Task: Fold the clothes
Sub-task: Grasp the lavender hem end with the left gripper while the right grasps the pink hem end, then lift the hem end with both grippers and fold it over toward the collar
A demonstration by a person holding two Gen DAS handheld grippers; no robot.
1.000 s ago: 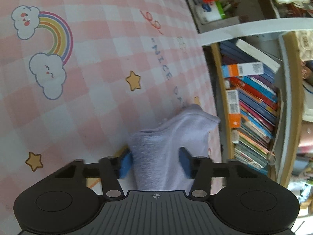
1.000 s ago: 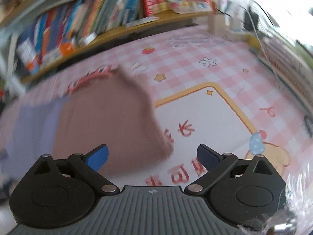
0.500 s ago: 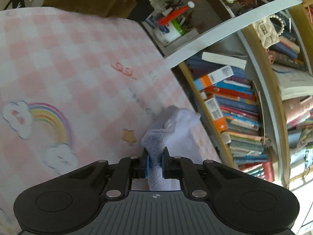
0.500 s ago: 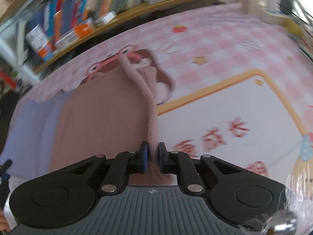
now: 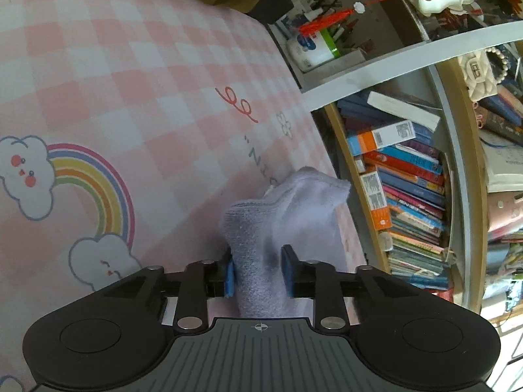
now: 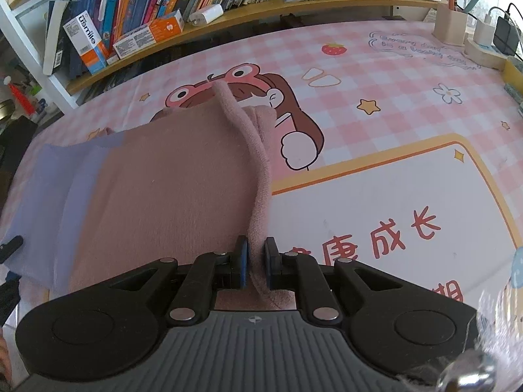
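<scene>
Towel (image 6: 163, 179), pink with a lavender end, flat near table's (image 6: 392, 104) bookshelf-side edge, right gripper (image 6: 255, 261) clamped on its raised pink fold, left gripper (image 5: 260, 271) pinching bunched lavender corner, jaws just eased slightly, near edge hidden beneath both grippers.

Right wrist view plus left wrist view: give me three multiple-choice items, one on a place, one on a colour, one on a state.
1. Where does the rainbow print lie relative to the left hand-held gripper?
A. to its left
B. to its right
C. under the books

2. What colour is the fabric end in the right hand-held gripper?
A. green
B. dusty pink
C. black

3. How is the garment held?
A. lying untouched
B. by one gripper
C. pinched at both ends

Key: 1 A, the rainbow print sits on the checked cloth leftward. 2 B, pink edge between the pads. 3 C, lilac end is clamped too.
</scene>
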